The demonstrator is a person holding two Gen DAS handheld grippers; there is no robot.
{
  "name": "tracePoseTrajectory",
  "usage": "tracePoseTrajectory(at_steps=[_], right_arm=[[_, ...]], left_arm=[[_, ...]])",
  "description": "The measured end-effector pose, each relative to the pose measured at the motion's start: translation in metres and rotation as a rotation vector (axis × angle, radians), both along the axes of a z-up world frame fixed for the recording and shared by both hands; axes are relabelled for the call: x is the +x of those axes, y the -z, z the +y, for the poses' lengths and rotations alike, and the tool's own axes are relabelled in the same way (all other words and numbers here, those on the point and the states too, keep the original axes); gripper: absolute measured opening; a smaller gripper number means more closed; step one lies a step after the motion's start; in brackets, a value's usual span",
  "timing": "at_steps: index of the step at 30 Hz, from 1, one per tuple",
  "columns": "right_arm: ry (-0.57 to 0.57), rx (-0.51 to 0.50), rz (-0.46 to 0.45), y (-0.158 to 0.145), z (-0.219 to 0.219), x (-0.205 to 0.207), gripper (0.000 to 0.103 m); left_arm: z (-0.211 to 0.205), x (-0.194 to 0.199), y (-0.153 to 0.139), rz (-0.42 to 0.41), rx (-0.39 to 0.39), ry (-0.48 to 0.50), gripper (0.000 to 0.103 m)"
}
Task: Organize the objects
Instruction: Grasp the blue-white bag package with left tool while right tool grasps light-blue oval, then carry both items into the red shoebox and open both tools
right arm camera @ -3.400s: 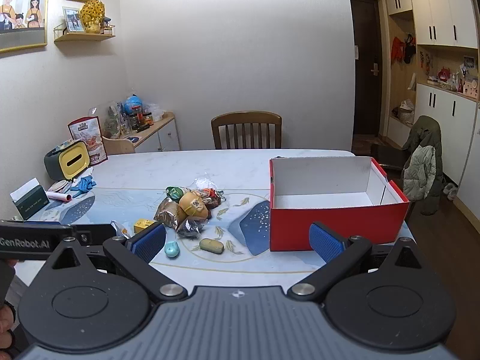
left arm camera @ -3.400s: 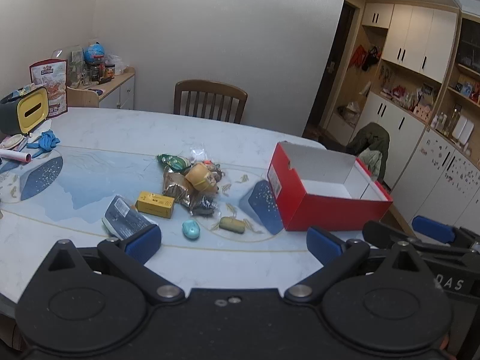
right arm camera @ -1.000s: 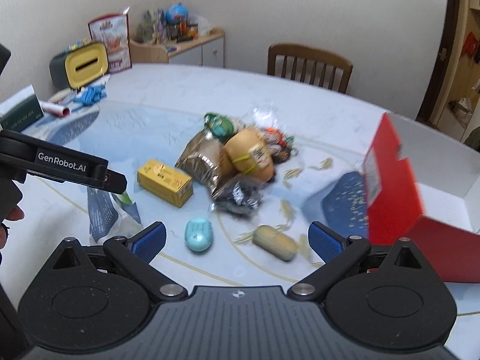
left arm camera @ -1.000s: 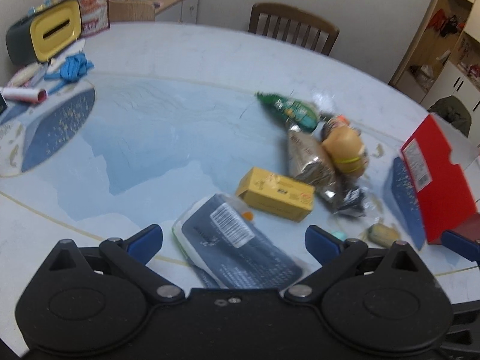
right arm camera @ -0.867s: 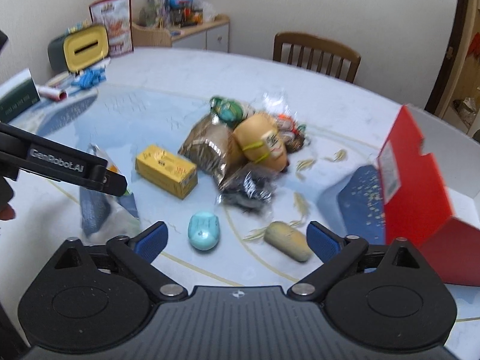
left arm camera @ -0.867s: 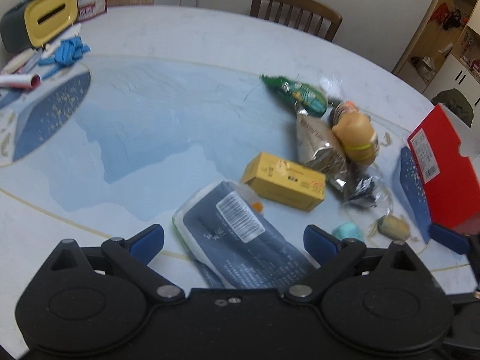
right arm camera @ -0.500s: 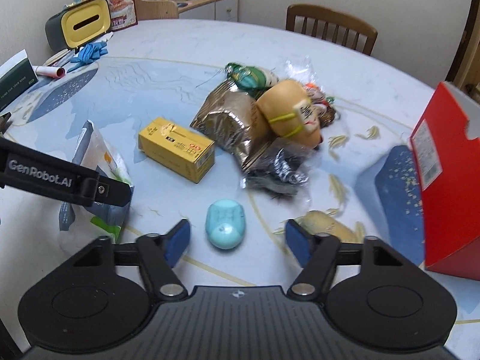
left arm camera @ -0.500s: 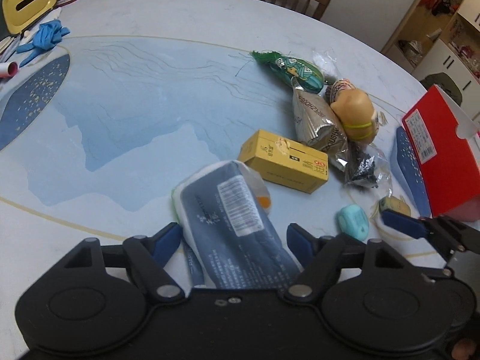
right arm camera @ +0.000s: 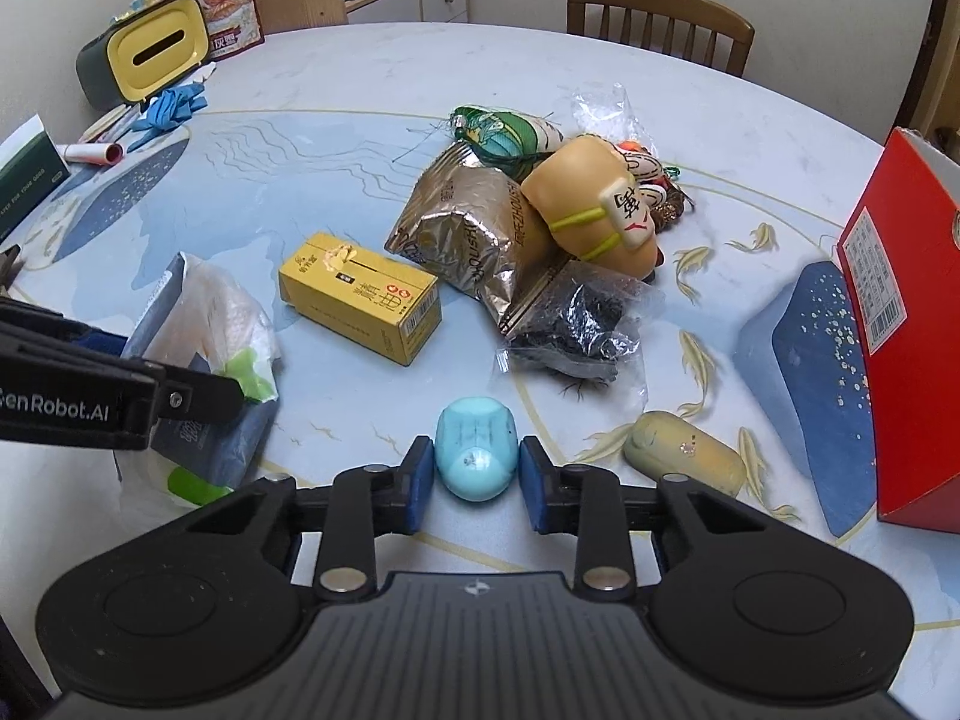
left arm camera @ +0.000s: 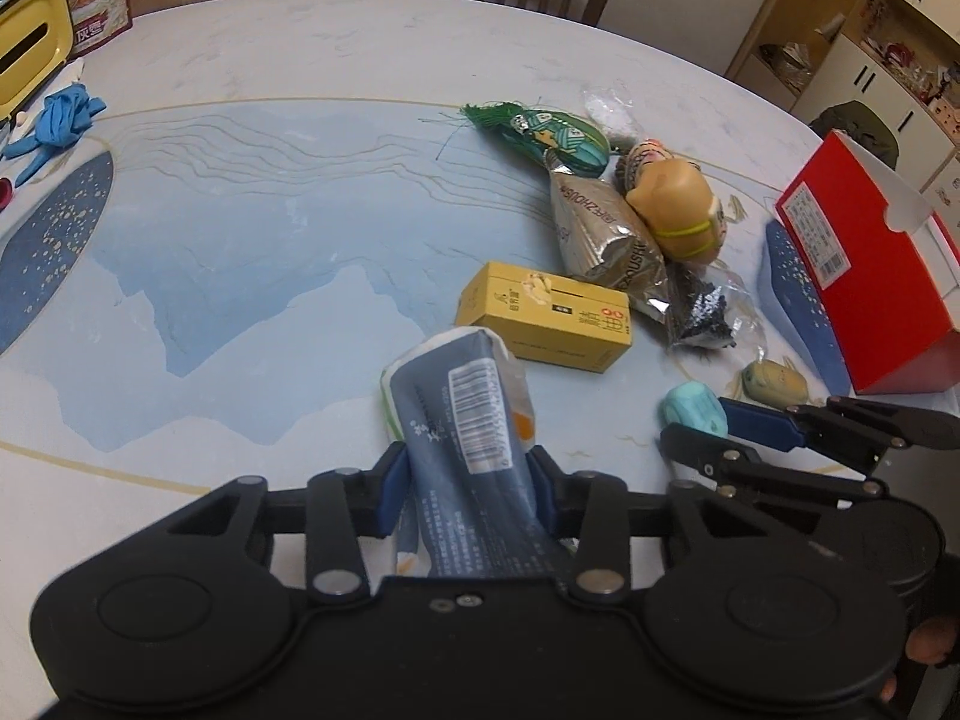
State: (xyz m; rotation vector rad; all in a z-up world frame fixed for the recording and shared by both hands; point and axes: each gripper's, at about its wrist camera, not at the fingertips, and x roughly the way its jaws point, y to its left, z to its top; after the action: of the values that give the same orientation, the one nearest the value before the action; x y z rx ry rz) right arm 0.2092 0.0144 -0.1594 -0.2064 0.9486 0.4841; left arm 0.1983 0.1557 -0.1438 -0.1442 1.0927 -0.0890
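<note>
Two hand-held black tongs with blue pads work over a round table (right arm camera: 360,60) printed in pale blue and white.

The left tongs (left arm camera: 465,480) are closing on a soft dark-blue plastic pouch with a white barcode label (left arm camera: 468,420). The pouch sits between the pads, which touch its sides near its lower half. It looks light and floppy, with slick film that may crumple or slip. A hold across the fuller middle seems safer than the loose end.

The right tongs (right arm camera: 477,474) have drawn in until both pads press the flanks of a small turquoise rounded plastic object (right arm camera: 476,450), which lies on the table directly between them. It looks hard, smooth and light. Its curved sides could squirt out, so the widest part seems the best place to hold.

Just right of the right tongs lies a tan oval lump (right arm camera: 681,459). Far right stands an open red cardboard box (right arm camera: 900,312), the likely destination.
</note>
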Motion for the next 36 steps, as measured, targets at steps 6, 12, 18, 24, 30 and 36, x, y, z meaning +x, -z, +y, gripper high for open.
tracePoseTrajectory(at_steps=[6, 12, 18, 24, 30, 36], right_arm=[[0.018, 0.024, -0.02, -0.019, -0.005, -0.003, 0.03], [0.056, 0.045, -0.065, -0.058, -0.022, -0.004, 0.03], [0.122, 0.072, -0.112, -0.098, -0.055, -0.002, 0.03], [0.183, 0.086, -0.167, -0.127, -0.096, 0.003, 0.03], [0.215, 0.092, -0.195, -0.138, -0.144, 0.015, 0.03], [0.238, 0.089, -0.205, -0.14, -0.203, 0.033, 0.03]], left_arm=[[0.0, 0.0, -0.013, -0.02, -0.026, 0.022, 0.036], [-0.007, 0.008, -0.048, -0.083, -0.054, 0.085, 0.036], [-0.034, 0.016, -0.084, -0.143, -0.087, 0.188, 0.037], [-0.077, 0.025, -0.106, -0.179, -0.103, 0.289, 0.037], [-0.131, 0.036, -0.123, -0.205, -0.087, 0.351, 0.037], [-0.194, 0.05, -0.133, -0.205, -0.085, 0.402, 0.037]])
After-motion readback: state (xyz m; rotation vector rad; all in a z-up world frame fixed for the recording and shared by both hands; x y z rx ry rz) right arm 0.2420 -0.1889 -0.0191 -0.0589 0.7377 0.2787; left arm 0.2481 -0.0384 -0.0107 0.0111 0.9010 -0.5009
